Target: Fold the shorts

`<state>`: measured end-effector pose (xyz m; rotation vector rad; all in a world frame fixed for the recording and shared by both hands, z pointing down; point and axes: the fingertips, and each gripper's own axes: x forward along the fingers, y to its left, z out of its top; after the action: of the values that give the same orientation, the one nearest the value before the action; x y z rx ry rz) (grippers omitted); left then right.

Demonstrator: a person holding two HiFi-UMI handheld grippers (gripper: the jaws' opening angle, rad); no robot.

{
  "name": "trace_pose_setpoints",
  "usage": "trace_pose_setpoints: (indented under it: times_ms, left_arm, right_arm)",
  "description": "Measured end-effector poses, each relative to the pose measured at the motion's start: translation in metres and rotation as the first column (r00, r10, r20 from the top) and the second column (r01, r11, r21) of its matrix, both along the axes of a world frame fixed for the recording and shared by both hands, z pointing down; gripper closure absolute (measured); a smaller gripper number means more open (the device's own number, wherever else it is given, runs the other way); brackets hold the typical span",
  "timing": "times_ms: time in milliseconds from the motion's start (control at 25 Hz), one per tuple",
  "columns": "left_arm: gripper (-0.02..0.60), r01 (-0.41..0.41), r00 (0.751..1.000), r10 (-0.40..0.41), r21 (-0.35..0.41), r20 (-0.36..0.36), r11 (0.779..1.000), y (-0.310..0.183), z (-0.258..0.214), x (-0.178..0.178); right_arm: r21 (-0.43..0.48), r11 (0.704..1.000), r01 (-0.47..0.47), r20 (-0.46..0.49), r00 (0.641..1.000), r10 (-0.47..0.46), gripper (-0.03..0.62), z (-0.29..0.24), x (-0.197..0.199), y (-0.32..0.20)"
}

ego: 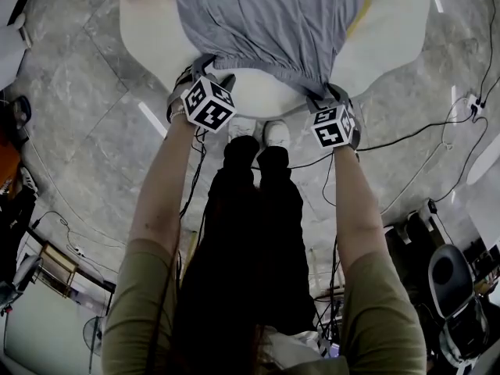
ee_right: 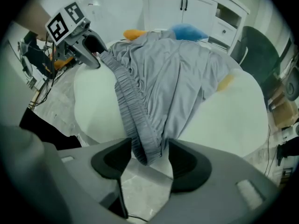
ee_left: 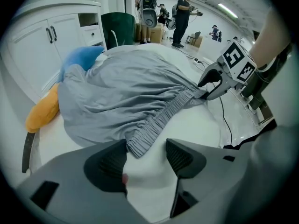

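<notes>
Grey shorts lie spread on a white rounded table, with the gathered waistband along the near edge. My left gripper is down at the waistband's left corner. In the left gripper view its jaws stand apart, with the corner lying against the left pad and bare table showing beside the right pad. My right gripper is at the other corner. In the right gripper view that waistband end hangs between its jaws, with a slim gap on one side.
An orange soft thing and a blue one lie at the far side of the shorts. White cabinets and a green chair stand behind the table. Cables run over the marble floor near my shoes.
</notes>
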<state>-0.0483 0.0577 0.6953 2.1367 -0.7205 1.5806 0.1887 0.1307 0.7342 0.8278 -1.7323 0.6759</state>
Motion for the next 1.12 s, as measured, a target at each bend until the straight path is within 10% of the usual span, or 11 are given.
trace_pose_setpoints:
  times_ms: [200, 400, 1120]
  left_arm:
    - [0.355, -0.002, 1.0, 0.002, -0.03, 0.007, 1.0, -0.004, 0.003, 0.0]
    - [0.54, 0.01, 1.0, -0.01, -0.013, 0.01, 1.0, -0.004, -0.009, -0.003]
    - [0.543, 0.101, 0.974, -0.085, -0.071, 0.208, 0.992, 0.061, -0.047, -0.126]
  right_arm:
    - [0.002, 1.0, 0.027, -0.013, 1.0, -0.027, 0.482, 0.002, 0.002, 0.003]
    - [-0.019, 1.0, -0.021, 0.038, 0.999, 0.022, 0.573, -0.008, 0.001, 0.002]
    - [-0.033, 0.977, 0.209, 0.186, 0.962, -0.2, 0.58, -0.065, -0.101, 0.042]
